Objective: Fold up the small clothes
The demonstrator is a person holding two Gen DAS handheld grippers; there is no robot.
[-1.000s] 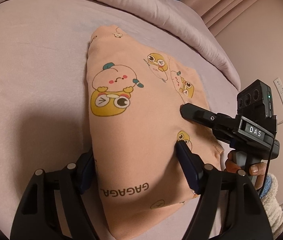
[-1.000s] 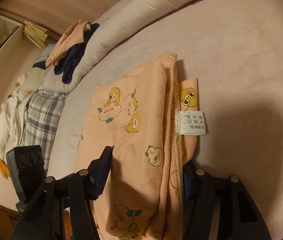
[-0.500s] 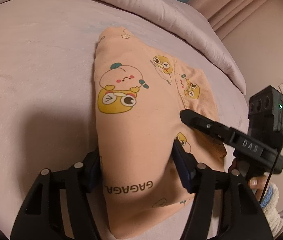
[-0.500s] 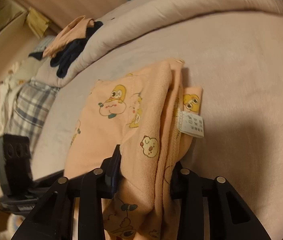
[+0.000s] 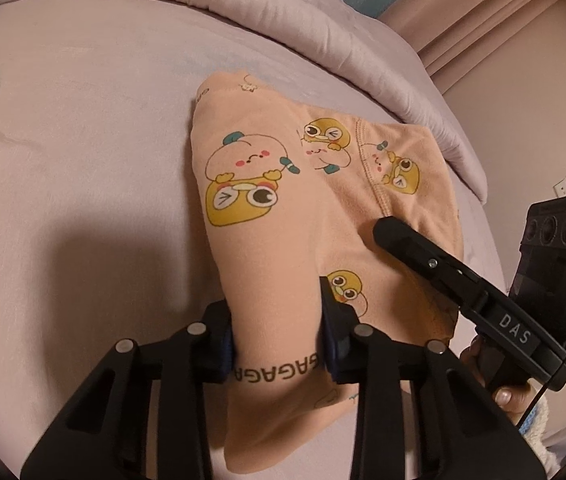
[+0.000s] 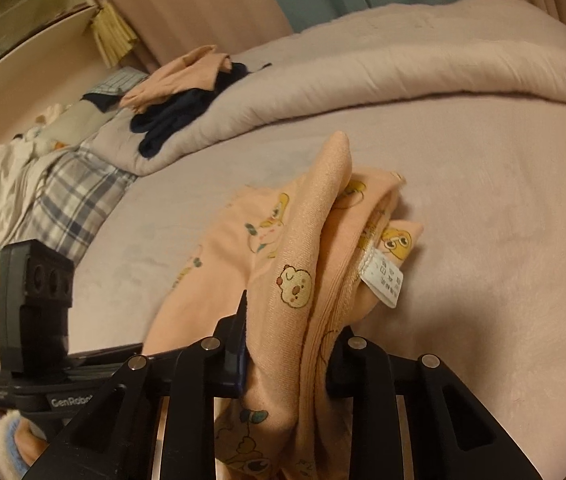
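A folded peach garment (image 5: 283, 248) printed with yellow cartoon ducks lies on the pink bed sheet (image 5: 83, 120). My left gripper (image 5: 277, 322) has its jaws closing on the near fold, and the pads squeeze the cloth by the "GAGAGA" print. My right gripper (image 6: 287, 344) is also closing, pinching the garment (image 6: 303, 240) at its side edge and holding that edge bunched and raised off the sheet. A white care label (image 6: 383, 276) hangs from the lifted layers. In the left wrist view, one right finger (image 5: 411, 246) rests on top of the cloth.
A rolled pink duvet (image 5: 303, 20) runs along the far side of the bed. On it lie peach and navy clothes (image 6: 187, 76), with a plaid cloth (image 6: 71, 196) and white laundry further left. A hand (image 5: 503, 392) holds the right gripper's handle.
Both pairs of jaws have come together on the garment. The right gripper has risen and rolled, pulling the side edge up into a standing bunch. The left gripper has stayed in place.
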